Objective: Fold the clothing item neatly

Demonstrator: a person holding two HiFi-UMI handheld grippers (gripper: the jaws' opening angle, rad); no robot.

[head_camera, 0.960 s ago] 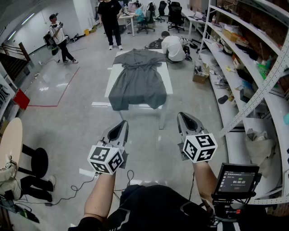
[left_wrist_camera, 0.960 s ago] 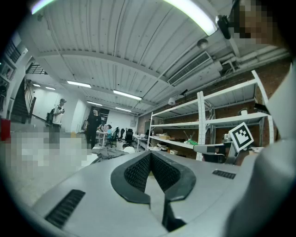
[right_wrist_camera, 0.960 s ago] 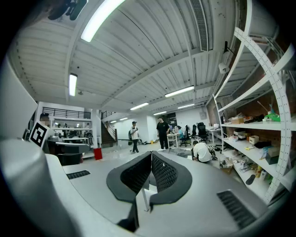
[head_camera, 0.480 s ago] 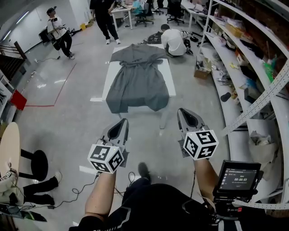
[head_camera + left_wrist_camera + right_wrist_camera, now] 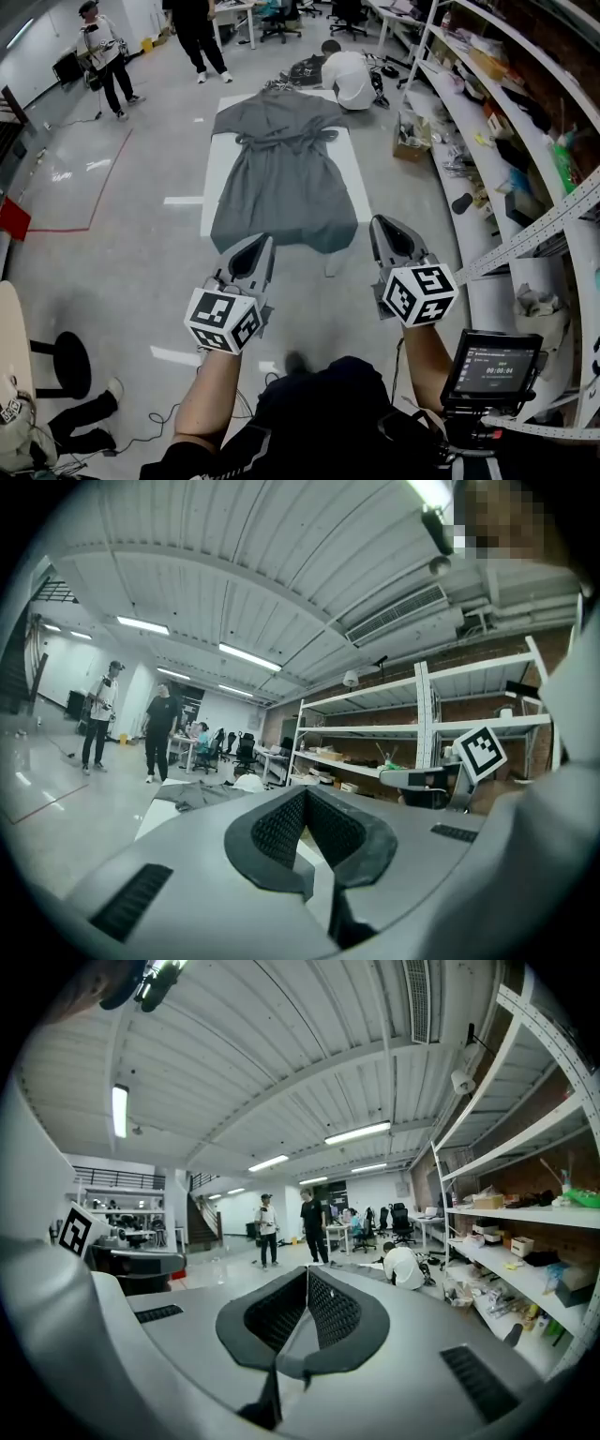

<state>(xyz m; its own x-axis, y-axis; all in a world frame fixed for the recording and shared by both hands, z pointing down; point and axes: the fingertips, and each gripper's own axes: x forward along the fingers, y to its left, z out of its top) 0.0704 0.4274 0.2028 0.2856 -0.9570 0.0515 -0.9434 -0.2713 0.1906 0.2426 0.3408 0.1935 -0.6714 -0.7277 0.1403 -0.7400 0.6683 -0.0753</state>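
Polished grey floor (image 5: 112,216) filled a wide hall, with long metal shelving (image 5: 525,122) down the right side. Ahead stood a white counter (image 5: 217,173), and the grey clothing item (image 5: 281,178) lay spread flat along it, hem draped over the near edge and sleeves out at the far end. A person in white (image 5: 347,75) crouched just beyond the counter. Short of the counter, the left tool (image 5: 255,246) and right tool (image 5: 386,230) were held side by side, each with jaws closed together on nothing.
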